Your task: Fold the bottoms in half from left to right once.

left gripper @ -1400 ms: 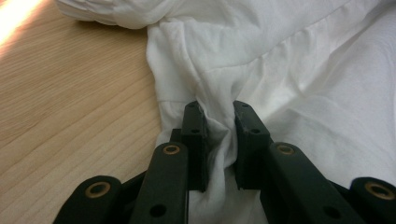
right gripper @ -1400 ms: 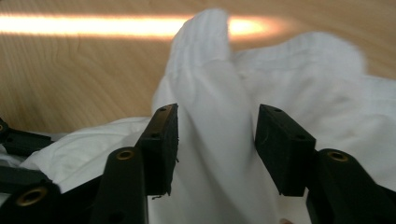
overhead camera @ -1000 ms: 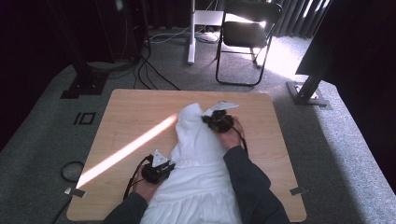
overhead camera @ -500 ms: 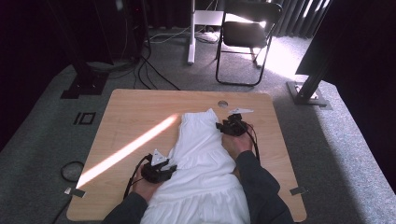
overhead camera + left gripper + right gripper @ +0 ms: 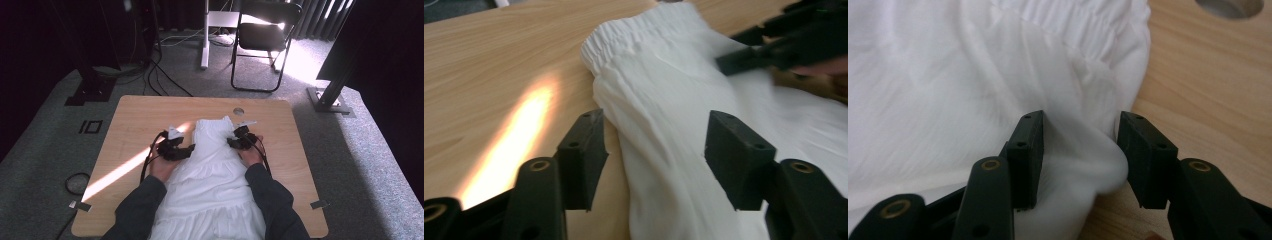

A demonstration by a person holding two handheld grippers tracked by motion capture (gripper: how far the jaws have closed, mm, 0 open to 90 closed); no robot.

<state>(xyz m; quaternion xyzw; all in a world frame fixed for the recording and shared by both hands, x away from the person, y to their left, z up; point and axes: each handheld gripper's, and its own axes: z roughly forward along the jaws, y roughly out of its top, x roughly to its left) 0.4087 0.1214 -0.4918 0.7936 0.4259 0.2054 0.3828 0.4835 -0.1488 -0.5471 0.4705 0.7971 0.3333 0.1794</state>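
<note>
Skirt [image 5: 216, 170]: lies flat, waistband far, for arranging.
Left claw [image 5: 651, 145]: just been spreading, straddling the skirt's edge, gripping nothing.
Right claw [image 5: 1080, 150]: spread; a fold bulges between, unpinched.

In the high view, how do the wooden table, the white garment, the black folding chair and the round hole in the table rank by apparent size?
1. wooden table
2. white garment
3. black folding chair, though it stands farther from the camera, so its real size is unsure
4. round hole
</note>
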